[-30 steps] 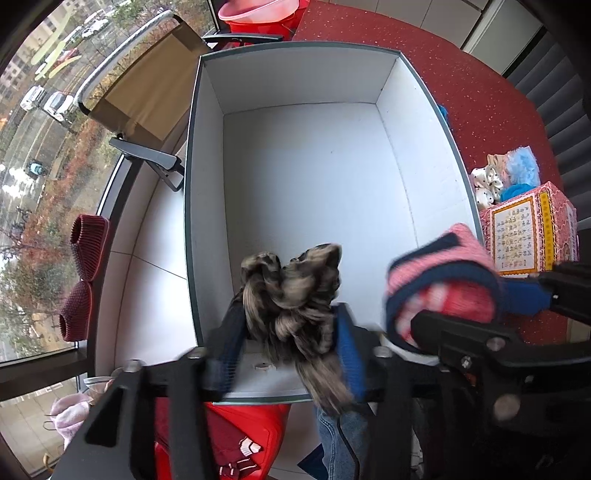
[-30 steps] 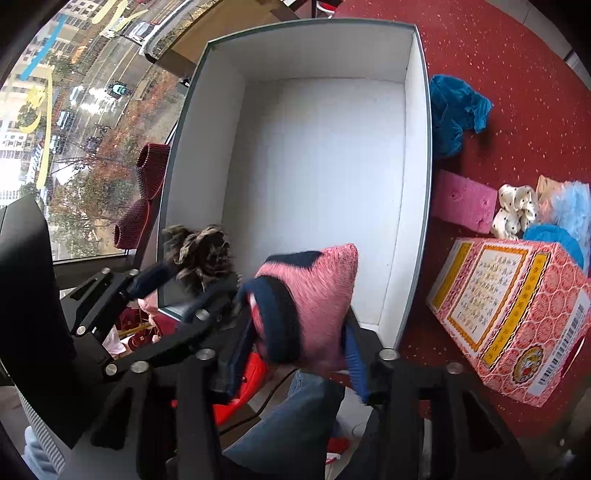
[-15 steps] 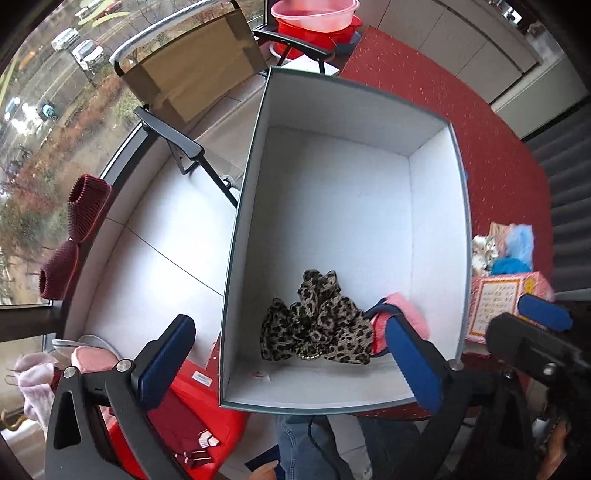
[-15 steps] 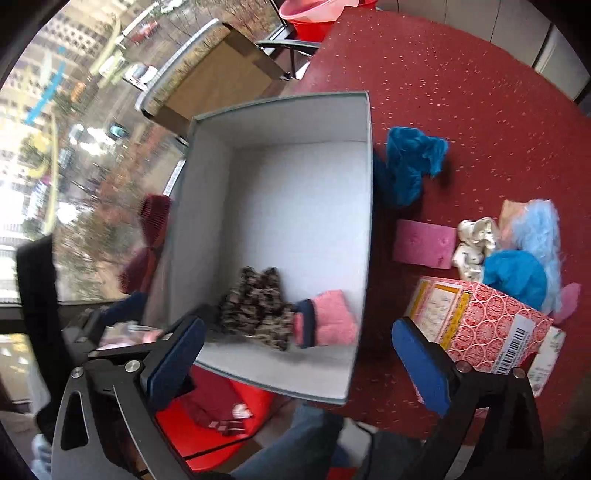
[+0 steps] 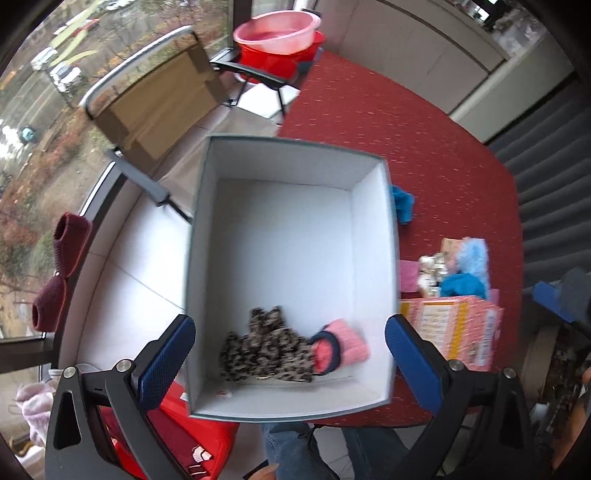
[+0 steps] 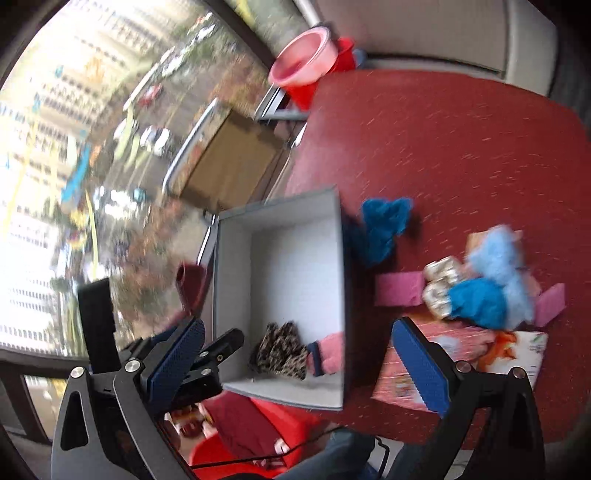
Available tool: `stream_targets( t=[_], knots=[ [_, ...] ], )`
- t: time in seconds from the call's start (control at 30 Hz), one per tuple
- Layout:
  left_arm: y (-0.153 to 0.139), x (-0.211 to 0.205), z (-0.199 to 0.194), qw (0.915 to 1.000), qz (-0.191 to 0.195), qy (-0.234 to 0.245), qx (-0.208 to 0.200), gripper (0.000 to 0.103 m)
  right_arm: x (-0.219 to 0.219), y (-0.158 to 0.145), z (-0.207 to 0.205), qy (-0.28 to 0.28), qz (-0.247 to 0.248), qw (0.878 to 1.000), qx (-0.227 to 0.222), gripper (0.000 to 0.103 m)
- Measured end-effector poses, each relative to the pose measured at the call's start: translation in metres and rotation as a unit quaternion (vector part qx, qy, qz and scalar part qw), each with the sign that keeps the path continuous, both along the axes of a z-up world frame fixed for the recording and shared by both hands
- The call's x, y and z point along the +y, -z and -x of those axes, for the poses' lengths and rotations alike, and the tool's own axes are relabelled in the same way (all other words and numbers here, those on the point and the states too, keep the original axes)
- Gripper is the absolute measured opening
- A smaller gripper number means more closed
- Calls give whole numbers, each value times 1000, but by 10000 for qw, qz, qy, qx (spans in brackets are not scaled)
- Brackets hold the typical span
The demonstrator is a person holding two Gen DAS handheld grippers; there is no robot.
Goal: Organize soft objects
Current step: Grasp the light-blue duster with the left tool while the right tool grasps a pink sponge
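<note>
A leopard-print soft piece (image 5: 264, 349) (image 6: 279, 350) and a pink knit piece with a navy cuff (image 5: 341, 349) (image 6: 327, 354) lie side by side at the near end of the white box (image 5: 295, 236) (image 6: 295, 277). My left gripper (image 5: 290, 363) hangs above them, open and empty. My right gripper (image 6: 297, 363) is open and empty too, higher over the box's near right corner. Its blue pad tip (image 5: 546, 297) shows at the right edge of the left wrist view. The left gripper's black body (image 6: 207, 369) shows beside the right gripper's left finger.
On the red table (image 6: 443, 147) right of the box lie a blue cloth (image 6: 384, 225), pink sponges (image 6: 397, 290), a light blue fluffy piece (image 6: 502, 258), spotted white pieces (image 6: 441, 280) and a pink printed carton (image 6: 443, 362). A folding chair (image 5: 155, 103), basins (image 5: 280, 33) and maroon slippers (image 5: 62, 266) sit left.
Both grippers opened and dropped the leopard piece and the pink knit piece into the box. Both then rose away, the right one farther, turning toward the table's right side.
</note>
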State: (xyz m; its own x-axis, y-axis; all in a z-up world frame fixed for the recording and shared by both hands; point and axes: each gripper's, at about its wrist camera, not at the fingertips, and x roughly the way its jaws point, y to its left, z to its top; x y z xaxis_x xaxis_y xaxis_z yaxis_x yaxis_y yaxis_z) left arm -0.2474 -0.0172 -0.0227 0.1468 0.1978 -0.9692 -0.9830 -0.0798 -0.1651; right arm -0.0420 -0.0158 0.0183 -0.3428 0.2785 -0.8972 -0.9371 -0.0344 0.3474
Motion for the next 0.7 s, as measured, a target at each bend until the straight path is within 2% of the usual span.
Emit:
stream_targets(
  t=[0.13, 0.23, 0.33, 0.43, 0.57, 0.7],
  knots=[
    [-9, 21, -33, 9994, 2, 338, -12, 103, -3, -21, -72, 833, -225, 9963, 6, 102],
    [-16, 40, -69, 9975, 12, 709, -30, 103, -11, -16, -133, 1634, -143, 9864, -112, 102],
    [-21, 55, -111, 9940, 55, 1093, 1, 103, -24, 2, -188, 2348, 168, 9717, -179, 102],
    [-18, 69, -162, 9885, 148, 1508, -26, 103, -46, 34, -237, 2939, 632, 9536, -151, 102],
    [0, 86, -227, 9796, 387, 1966, 144, 103, -66, 71, -273, 3316, 1100, 9370, -27, 102],
    [30, 100, -276, 9728, 770, 2158, 345, 103, -73, 100, -302, 3557, 1382, 9242, 143, 102]
  ],
)
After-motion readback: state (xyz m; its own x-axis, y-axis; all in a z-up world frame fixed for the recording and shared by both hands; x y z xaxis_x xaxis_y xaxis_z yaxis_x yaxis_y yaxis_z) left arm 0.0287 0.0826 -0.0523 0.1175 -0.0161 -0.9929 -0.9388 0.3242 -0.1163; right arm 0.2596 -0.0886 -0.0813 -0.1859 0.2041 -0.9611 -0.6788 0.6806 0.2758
